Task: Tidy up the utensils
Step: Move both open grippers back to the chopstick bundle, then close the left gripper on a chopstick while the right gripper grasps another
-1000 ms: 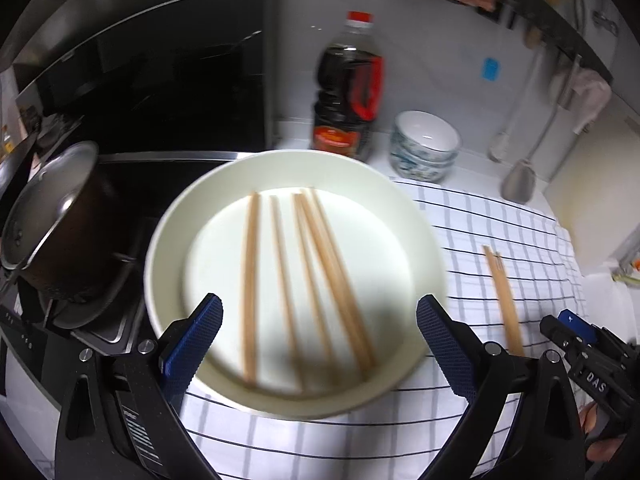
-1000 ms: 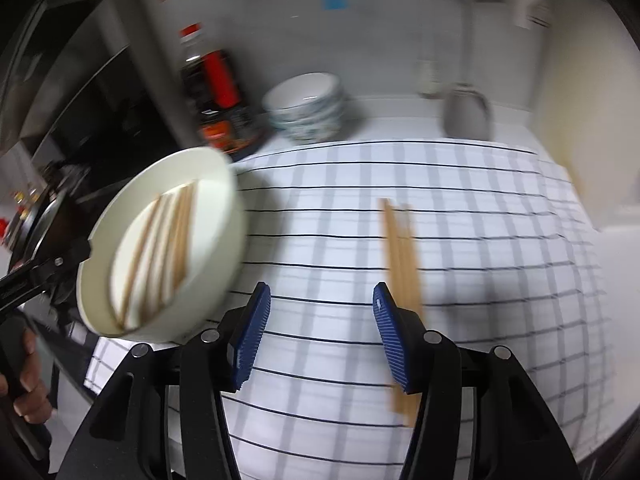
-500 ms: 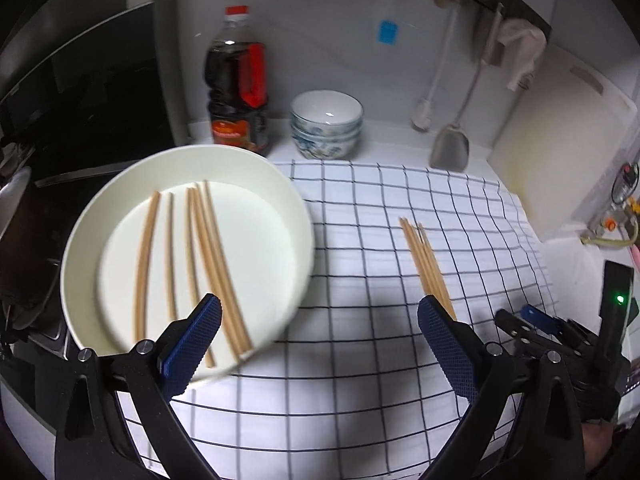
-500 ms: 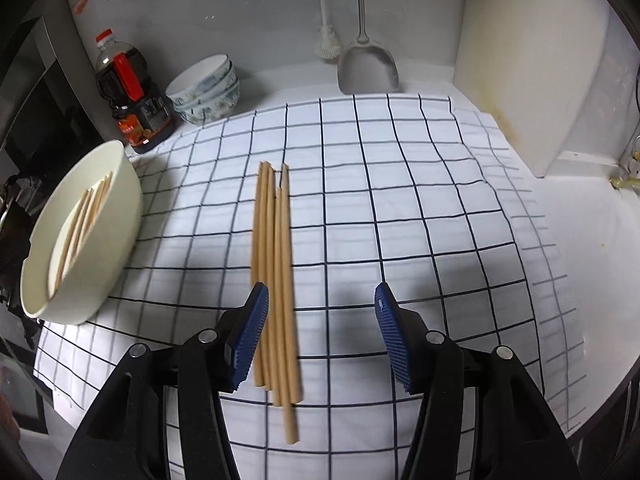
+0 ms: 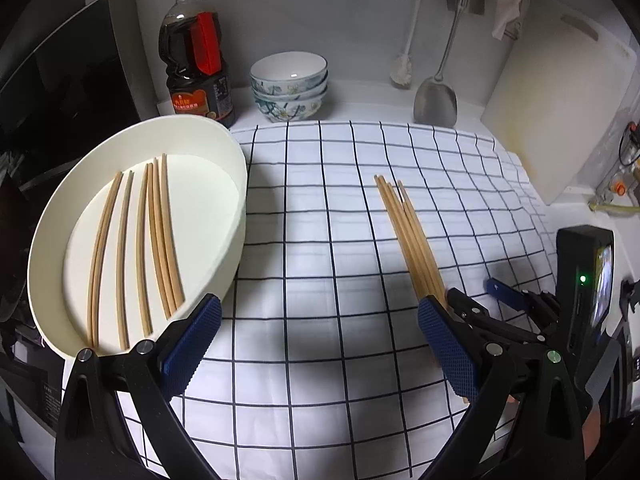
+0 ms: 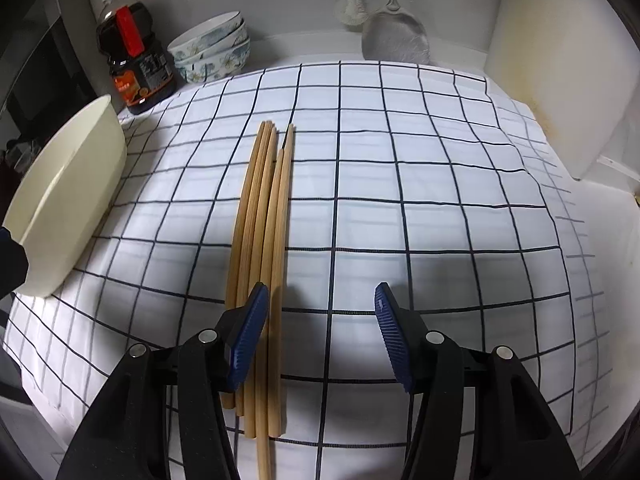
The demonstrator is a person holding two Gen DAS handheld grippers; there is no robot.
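A bundle of several wooden chopsticks point(image 6: 262, 240) lies on the checked cloth point(image 6: 400, 168); it also shows in the left wrist view point(image 5: 408, 236). My right gripper point(image 6: 320, 328) is open and empty, low over the bundle's near end, its left finger over the sticks; it shows in the left wrist view point(image 5: 480, 300). A cream bowl point(image 5: 236, 184) holds several more chopsticks point(image 5: 156, 236) at the cloth's left edge; it also shows in the right wrist view point(image 6: 68, 200). My left gripper point(image 5: 316, 348) is open and empty, above the cloth beside the bowl.
A soy sauce bottle point(image 5: 196, 64) and stacked patterned bowls point(image 5: 290, 84) stand at the back wall. A metal spatula point(image 5: 436, 100) and a brush point(image 5: 402, 72) hang there. A white cutting board point(image 5: 560, 112) leans at the right. The dark stove point(image 5: 60, 92) is to the left.
Both views have swung right, from the bowl toward the cloth. My right gripper has come down close over the loose chopsticks. Both grippers stay open.
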